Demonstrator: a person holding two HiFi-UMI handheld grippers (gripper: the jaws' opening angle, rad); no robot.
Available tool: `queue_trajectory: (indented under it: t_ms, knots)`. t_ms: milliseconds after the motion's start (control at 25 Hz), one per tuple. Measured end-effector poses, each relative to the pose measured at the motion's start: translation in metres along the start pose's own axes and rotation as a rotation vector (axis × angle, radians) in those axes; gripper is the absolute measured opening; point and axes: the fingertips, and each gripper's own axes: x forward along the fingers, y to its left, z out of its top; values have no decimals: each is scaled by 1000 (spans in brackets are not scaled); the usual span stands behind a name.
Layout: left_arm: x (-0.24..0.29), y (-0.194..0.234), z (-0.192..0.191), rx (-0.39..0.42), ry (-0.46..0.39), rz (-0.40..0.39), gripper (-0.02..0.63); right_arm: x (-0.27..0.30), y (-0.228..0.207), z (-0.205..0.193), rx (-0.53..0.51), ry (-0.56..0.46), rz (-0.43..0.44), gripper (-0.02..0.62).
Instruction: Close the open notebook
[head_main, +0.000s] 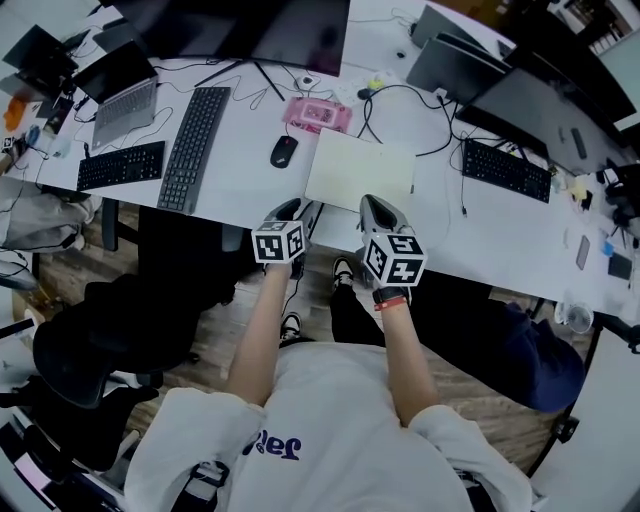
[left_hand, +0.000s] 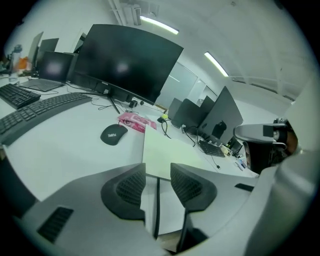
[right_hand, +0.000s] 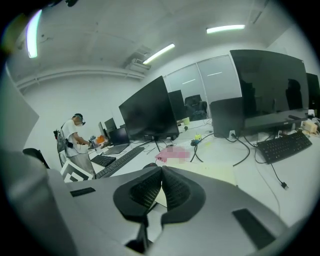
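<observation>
That thin pale-cream paper notebook (head_main: 360, 170) looks light and floppy, I'd pinch an edge; left gripper (left_hand: 158, 170) spread, empty, right gripper (right_hand: 161, 172) pressed together.

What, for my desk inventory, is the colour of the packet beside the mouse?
Pink; the flat rectangular packet shows best in the head view.
</observation>
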Motion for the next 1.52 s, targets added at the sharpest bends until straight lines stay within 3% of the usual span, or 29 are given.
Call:
queue_trajectory:
  t_ms: [240, 520, 760, 880, 1080, 1520]
  knots:
    - [24, 13, -7, -59, 12, 13, 175, 7, -14, -15, 23, 34, 1, 15]
    - [36, 25, -11, -196, 12, 37, 175, 14, -20, -27, 52, 54, 14, 15]
    - [41, 28, -10, -255, -2, 39, 130, 15, -18, -30, 65, 61, 22, 15]
    - [41, 31, -11, -272, -1, 44, 85, 15, -17, -31, 69, 57, 22, 15]
    - [40, 30, -10, -289, -8, 53, 75, 12, -20, -30, 83, 51, 12, 15]
    - [35, 24, -6, -242, -7, 44, 71, 4, -19, -27, 102, 27, -14, 15]
